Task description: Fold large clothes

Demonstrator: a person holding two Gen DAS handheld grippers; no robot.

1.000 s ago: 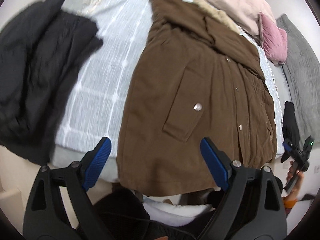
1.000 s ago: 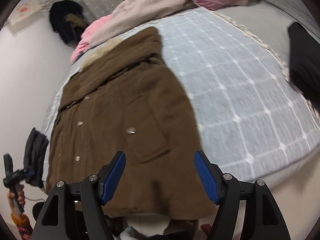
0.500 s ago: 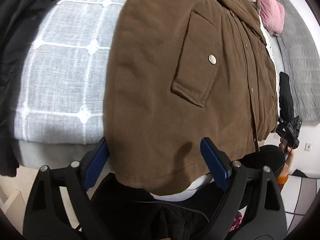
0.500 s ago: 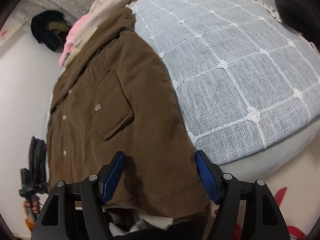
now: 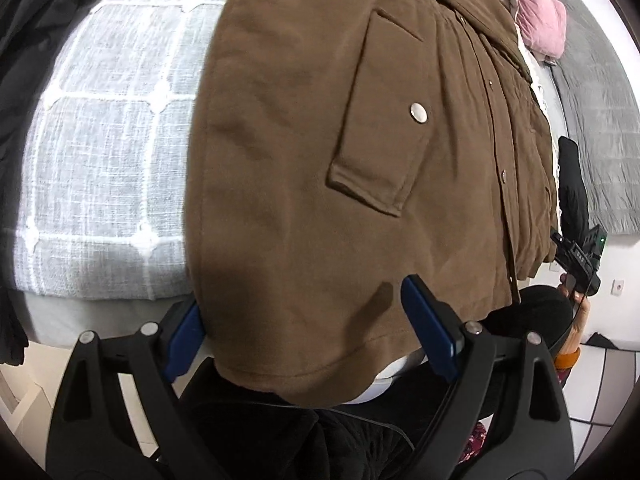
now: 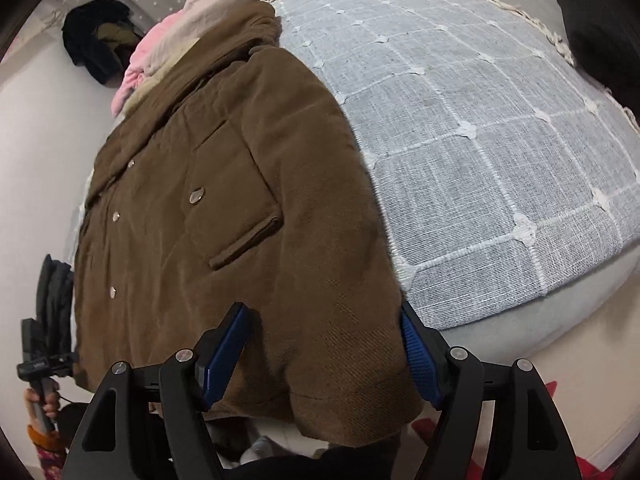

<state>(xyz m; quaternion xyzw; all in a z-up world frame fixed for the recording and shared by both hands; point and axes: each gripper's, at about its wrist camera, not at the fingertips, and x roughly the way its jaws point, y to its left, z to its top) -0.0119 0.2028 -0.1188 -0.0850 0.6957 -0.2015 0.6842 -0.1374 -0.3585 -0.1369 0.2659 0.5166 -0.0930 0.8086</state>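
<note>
Checked bedspread (image 6: 500,160), brown coat (image 5: 300,160) hem between both wide tongs (image 5: 304,328) (image 6: 320,348)

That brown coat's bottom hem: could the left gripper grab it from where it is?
Probably yes. The left gripper is open with the brown coat's hem hanging over the bed edge between its blue pads, and nothing lies over that corner.

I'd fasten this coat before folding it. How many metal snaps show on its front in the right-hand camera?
4 snaps on the coat: one on the pocket, three down the front edge: top one, middle one, bottom one. Folds may hide more.
</note>
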